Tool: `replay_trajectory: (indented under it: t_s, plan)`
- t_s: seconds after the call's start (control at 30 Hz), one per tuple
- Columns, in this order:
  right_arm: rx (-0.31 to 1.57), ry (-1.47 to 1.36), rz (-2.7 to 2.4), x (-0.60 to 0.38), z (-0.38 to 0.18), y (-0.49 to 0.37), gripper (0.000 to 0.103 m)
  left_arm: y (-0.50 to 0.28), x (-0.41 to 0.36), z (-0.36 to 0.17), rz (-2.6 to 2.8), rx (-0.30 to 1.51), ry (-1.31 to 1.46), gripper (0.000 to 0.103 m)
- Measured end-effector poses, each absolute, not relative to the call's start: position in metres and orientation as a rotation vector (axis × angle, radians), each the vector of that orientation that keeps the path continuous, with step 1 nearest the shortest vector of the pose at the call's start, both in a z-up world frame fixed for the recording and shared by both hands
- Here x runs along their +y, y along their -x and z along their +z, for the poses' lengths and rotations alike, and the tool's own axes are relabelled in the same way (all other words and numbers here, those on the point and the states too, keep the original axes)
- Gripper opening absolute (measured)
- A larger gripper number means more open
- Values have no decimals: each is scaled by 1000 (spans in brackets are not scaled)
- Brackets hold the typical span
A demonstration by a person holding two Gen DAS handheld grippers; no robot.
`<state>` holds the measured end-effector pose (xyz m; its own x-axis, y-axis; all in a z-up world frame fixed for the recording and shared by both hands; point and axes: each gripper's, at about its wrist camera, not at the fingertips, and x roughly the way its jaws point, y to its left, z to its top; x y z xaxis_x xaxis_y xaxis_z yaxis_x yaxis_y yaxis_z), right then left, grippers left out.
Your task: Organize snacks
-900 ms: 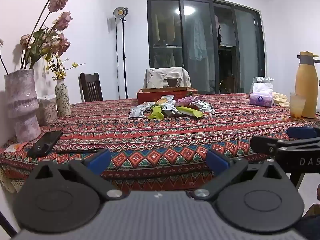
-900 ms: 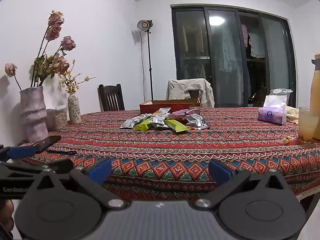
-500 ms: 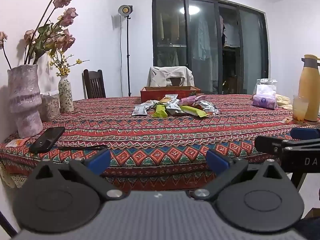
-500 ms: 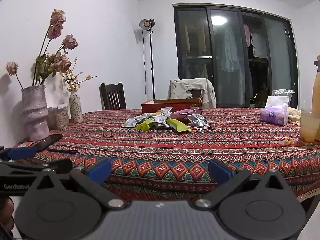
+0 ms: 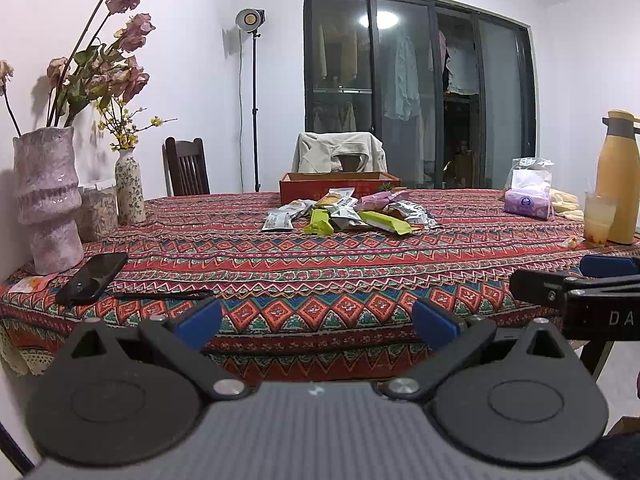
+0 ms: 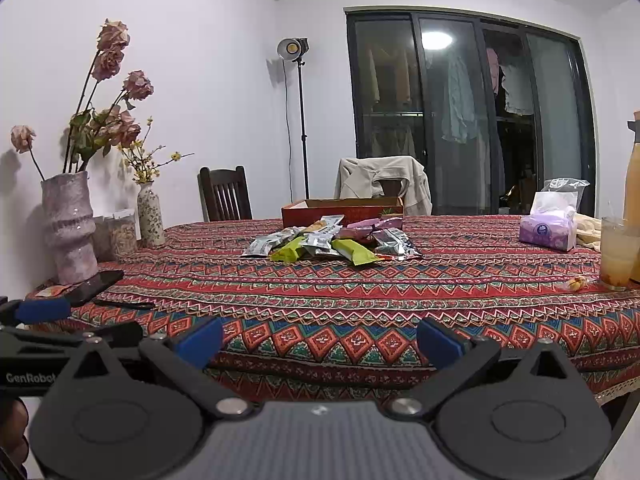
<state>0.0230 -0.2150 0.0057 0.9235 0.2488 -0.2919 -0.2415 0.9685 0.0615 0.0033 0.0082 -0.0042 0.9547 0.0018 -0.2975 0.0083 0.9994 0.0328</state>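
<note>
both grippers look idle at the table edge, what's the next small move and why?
Probably move the right hand-held gripper forward over the tablecloth toward the snack pile. Both it and the left hand-held gripper are open and empty at the near edge, while the packets lie loose just before the red box.

Box (image 5: 339,187) interior hidden; bottle (image 6: 633,196) cut off; snack (image 6: 332,242) labels unreadable.

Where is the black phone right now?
The black phone lies flat on the tablecloth near the table's left front corner, just beside the big pink vase.
</note>
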Motion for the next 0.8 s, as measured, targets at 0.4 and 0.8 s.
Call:
replay_trajectory:
  t_s: [0.4, 0.8]
  plan:
    - [296, -27, 259, -217, 7, -23, 103, -3, 9, -5, -12, 309, -34, 103]
    - [302, -28, 260, -217, 6, -25, 103, -4, 9, -4, -13, 310, -33, 103]
